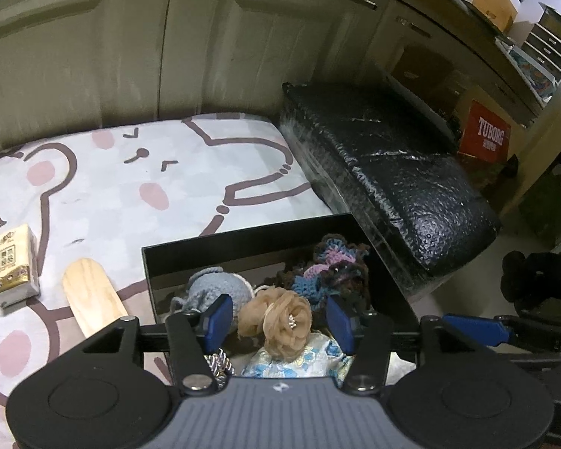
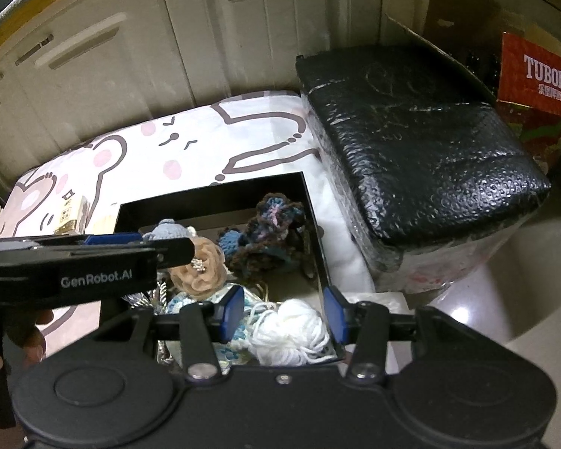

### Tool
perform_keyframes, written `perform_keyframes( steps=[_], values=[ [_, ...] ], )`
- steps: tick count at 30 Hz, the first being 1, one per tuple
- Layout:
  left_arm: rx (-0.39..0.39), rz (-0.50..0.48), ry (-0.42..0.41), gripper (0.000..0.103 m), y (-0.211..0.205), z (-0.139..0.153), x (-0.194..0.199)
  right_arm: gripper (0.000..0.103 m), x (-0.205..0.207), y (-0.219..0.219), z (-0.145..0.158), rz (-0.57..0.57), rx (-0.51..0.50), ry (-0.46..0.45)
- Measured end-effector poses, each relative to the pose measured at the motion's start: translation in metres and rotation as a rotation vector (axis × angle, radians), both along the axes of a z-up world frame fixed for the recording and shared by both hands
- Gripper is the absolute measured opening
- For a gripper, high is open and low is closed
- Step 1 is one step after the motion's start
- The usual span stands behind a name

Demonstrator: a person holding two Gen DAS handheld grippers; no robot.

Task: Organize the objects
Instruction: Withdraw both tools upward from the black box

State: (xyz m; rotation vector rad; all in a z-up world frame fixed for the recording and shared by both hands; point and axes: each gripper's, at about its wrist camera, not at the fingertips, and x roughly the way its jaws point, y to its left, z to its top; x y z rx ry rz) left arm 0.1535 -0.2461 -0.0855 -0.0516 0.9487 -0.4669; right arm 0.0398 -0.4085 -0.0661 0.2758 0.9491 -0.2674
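Observation:
A black open box sits at the near right corner of a bear-print bed. It holds a tan fabric flower, a grey-blue crochet piece, a dark blue-pink crochet piece, a blue floral pouch and white yarn. My left gripper is open over the box with the flower between its pads. My right gripper is open above the white yarn. A tissue pack and a wooden paddle lie on the bed.
A black bubble-wrapped bundle lies right of the bed. Cream cabinet doors stand behind. A red Tuborg carton is at far right. The left gripper's body crosses the right wrist view.

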Motion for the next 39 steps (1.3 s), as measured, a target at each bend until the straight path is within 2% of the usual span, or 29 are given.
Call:
perform_keyframes(
  steps=[16,22,31,39],
  values=[
    [0.043,0.072,-0.011,0.058,0.043,0.028,-0.016,0.048,-0.008,0.011,0.027,-0.047,-0.009,-0.086],
    [0.061,0.094,-0.027,0.066,0.058,0.038,-0.024,0.05,-0.013,0.018,0.035,-0.057,-0.027,-0.102],
    [0.108,0.142,-0.051,0.092,0.083,0.048,-0.032,0.069,-0.013,0.03,0.039,-0.065,-0.049,-0.107],
    [0.136,0.186,-0.057,0.101,0.112,0.052,-0.035,0.094,-0.002,0.047,0.041,-0.063,-0.075,-0.117]
  ],
)
